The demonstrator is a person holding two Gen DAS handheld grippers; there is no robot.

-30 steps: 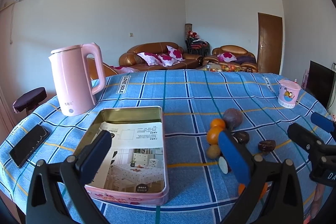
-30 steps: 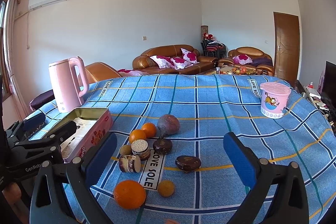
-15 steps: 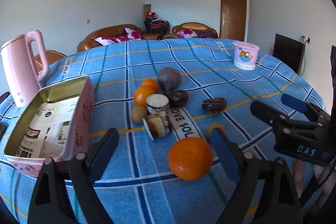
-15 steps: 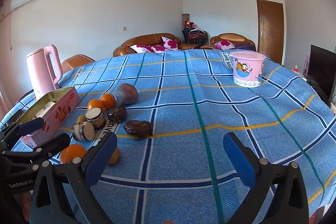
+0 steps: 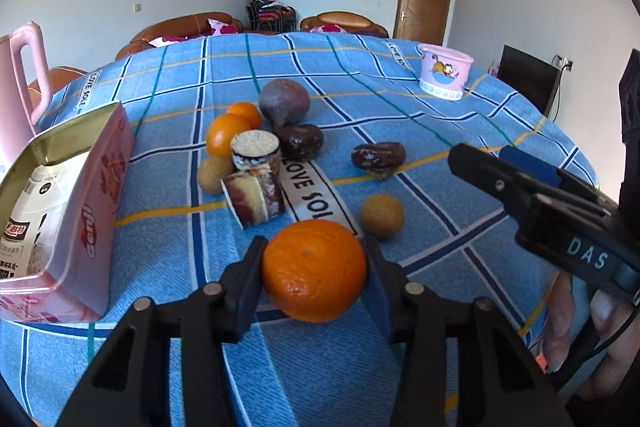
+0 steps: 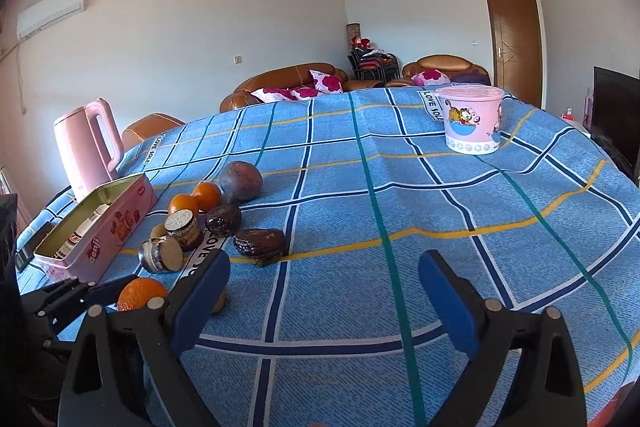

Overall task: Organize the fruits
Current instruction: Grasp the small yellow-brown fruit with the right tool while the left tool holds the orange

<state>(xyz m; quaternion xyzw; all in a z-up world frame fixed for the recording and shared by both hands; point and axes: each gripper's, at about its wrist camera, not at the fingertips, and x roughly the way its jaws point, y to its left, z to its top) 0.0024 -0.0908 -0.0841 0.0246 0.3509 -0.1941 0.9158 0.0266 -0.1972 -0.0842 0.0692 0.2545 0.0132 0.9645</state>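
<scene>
The big orange [image 5: 314, 269] now sits squarely between the fingers of the left gripper [image 5: 314, 275], which half a second ago stood wide apart with the fruit lying loose on the cloth ahead of them. The jaws have closed in until both blue pads meet its sides, so the left gripper is clamped on it. Whether it has left the blue checked tablecloth [image 5: 400, 115] is hard to judge from this low angle; it looks to be at or just above the surface.

That suggests the first pick is secured, and the likely next step is to carry it to the open pink tin [image 5: 86, 211] just to the left, which holds only a printed paper sheet.

The rest of the fruit is unsorted. A small tan fruit [image 5: 382, 215] lies just right of the held orange. Further back two cut rolls [image 5: 256, 183] lie touching, with a second tan fruit, two smaller oranges [image 5: 230, 133], a round purple fruit [image 5: 284, 103] and a dark fruit [image 5: 301, 142] clustered around them, and a date [image 5: 378, 157] lying apart.

The right gripper [image 6: 324, 287] hangs over bare cloth with its jaws spread wide, holding nothing. A pink kettle [image 6: 90, 147] and a pink cartoon tub [image 6: 472, 123] stand well away from the fruit.
</scene>
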